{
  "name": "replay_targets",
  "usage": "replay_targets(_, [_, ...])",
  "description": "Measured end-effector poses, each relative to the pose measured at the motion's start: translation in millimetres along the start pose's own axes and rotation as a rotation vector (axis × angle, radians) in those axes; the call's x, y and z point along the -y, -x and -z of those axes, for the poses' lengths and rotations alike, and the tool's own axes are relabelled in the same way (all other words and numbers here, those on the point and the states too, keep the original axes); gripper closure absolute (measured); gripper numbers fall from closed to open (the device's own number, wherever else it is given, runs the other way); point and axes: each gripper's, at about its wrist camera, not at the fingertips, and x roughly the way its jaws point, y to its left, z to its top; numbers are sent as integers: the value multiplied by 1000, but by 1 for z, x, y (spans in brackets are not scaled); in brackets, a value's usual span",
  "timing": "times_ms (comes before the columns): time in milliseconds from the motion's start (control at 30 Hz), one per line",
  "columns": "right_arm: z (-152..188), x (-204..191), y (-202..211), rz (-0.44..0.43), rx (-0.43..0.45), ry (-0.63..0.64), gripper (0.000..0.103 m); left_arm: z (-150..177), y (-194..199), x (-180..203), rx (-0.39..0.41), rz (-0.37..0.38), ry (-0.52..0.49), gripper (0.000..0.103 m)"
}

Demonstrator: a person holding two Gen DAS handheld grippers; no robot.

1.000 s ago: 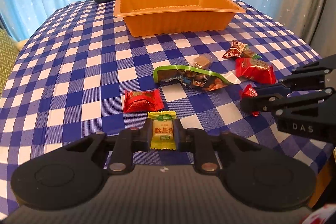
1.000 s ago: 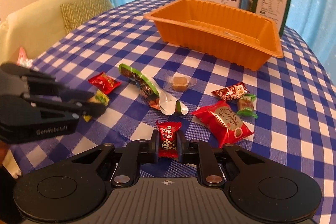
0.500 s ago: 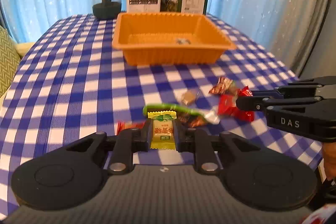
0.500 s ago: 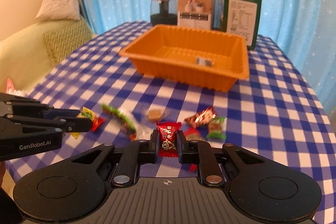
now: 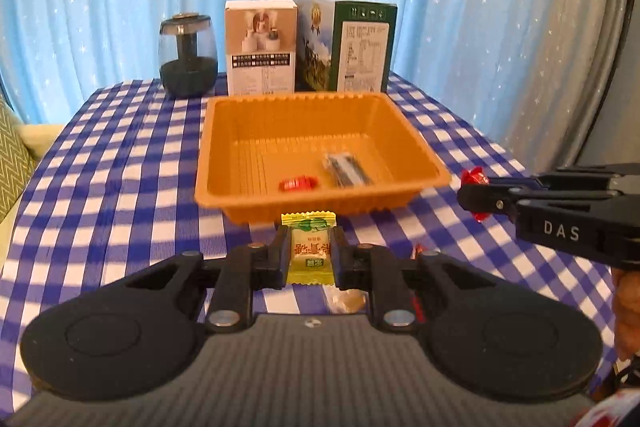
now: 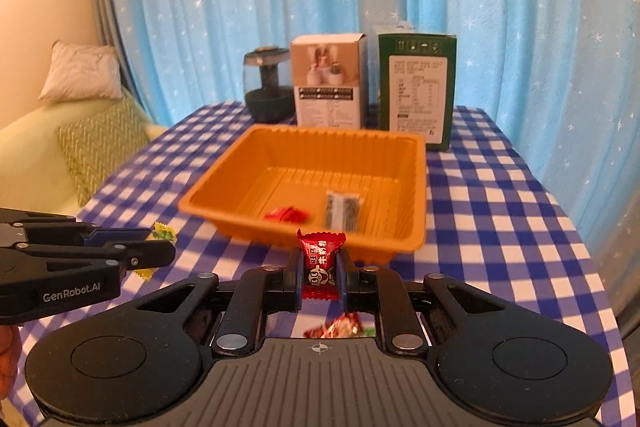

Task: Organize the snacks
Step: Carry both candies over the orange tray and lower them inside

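Observation:
An orange tray (image 5: 424, 159) (image 6: 418, 187) sits mid-table and holds a red candy (image 5: 298, 183) (image 6: 286, 214) and a dark packet (image 5: 347, 169) (image 6: 343, 207). My left gripper (image 5: 309, 254) is shut on a yellow-green candy (image 5: 309, 251), held above the table just short of the tray's near wall. My right gripper (image 6: 320, 273) is shut on a red candy (image 6: 320, 265), also short of the tray. Each gripper shows in the other's view, the right one (image 5: 472, 195) and the left one (image 6: 160, 247).
A dark jar (image 5: 188, 61), a white box (image 5: 260, 47) and a green box (image 5: 360, 47) stand behind the tray. Loose snacks (image 6: 336, 325) (image 5: 348, 301) lie on the checked tablecloth (image 5: 120, 187) below the grippers. A sofa with cushions (image 6: 96, 139) is at left.
Both grippers have lifted off the table with their candies and moved forward toward the tray. The loose snacks have dropped below the fingers in both views.

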Motion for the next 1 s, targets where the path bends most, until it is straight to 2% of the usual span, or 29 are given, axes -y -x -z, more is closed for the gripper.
replay_targets(433, [-38, 18, -38, 27, 33, -58, 86, -50, -47, -6, 27, 15, 3, 85])
replay_targets(1000, [-66, 36, -111, 28, -14, -143, 86, -73, -104, -45, -7, -28, 90, 85])
